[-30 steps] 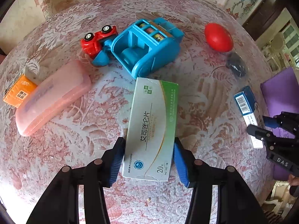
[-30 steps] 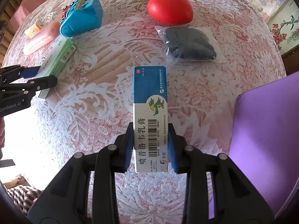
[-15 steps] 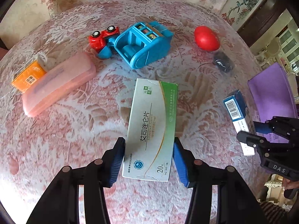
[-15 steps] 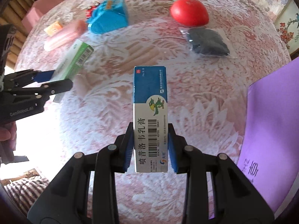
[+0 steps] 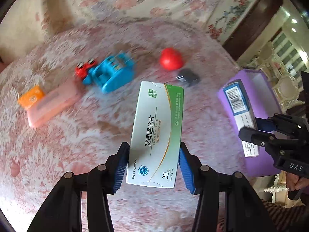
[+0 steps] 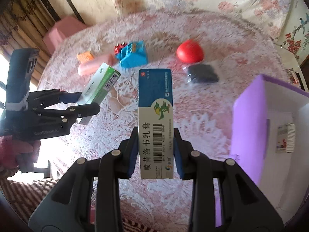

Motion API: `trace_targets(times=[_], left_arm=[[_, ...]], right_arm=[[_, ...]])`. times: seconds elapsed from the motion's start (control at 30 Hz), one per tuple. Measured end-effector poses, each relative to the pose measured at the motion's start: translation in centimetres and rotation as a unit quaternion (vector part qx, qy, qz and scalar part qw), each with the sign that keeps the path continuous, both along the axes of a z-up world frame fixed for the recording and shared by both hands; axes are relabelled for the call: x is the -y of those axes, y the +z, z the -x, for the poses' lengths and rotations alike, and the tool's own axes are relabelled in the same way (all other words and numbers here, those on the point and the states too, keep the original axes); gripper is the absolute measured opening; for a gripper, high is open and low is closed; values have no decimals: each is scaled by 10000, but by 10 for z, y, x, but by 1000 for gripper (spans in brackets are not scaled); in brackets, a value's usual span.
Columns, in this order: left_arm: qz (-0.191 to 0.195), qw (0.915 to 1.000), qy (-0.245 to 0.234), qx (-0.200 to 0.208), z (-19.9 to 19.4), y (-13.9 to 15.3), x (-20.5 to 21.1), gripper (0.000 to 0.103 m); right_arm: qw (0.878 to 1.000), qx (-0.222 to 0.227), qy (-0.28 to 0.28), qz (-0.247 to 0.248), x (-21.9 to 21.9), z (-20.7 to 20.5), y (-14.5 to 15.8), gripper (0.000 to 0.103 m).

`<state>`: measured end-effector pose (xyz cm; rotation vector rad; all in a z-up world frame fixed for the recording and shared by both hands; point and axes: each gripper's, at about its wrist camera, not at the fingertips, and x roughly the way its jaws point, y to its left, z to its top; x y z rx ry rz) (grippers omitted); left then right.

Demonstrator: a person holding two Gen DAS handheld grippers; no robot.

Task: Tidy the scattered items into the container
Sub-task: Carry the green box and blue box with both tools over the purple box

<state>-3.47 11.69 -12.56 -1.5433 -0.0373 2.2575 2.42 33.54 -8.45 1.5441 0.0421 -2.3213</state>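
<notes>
Both boxes are held clear of the table, probably for the purple container at right: green box pinched in left gripper, blue box clamped in right gripper.

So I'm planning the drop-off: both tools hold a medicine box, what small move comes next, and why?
Probably carry the right tool sideways over the purple container first. Its blue and white box is clamped clear of the table, and the container sits open just beside it with one small box inside. The left tool can follow with the green and white box.
</notes>
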Motion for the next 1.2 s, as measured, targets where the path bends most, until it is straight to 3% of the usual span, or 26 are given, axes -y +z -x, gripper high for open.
trace_targets(times=[0.33,0.6,0.93,1.2], left_arm=[[-178,9934,-1012,-508,-17,52,-100,51],[-268,9813,-1814,-583,-32,73,-192,51],[-101,9676,-2508,-259,-57,52,-285,51],[142,9703,-2394,323,-59,24,-318,51]], right_arm=[[9964,-393,-749,108,-71,0,1,36],[9894,-302,-1418,87,-158,-23,2,36],[9866,161,-1617,-140,-217,-18,-31,36],[9928,320,-1097,-365,-238,32,-48,36]])
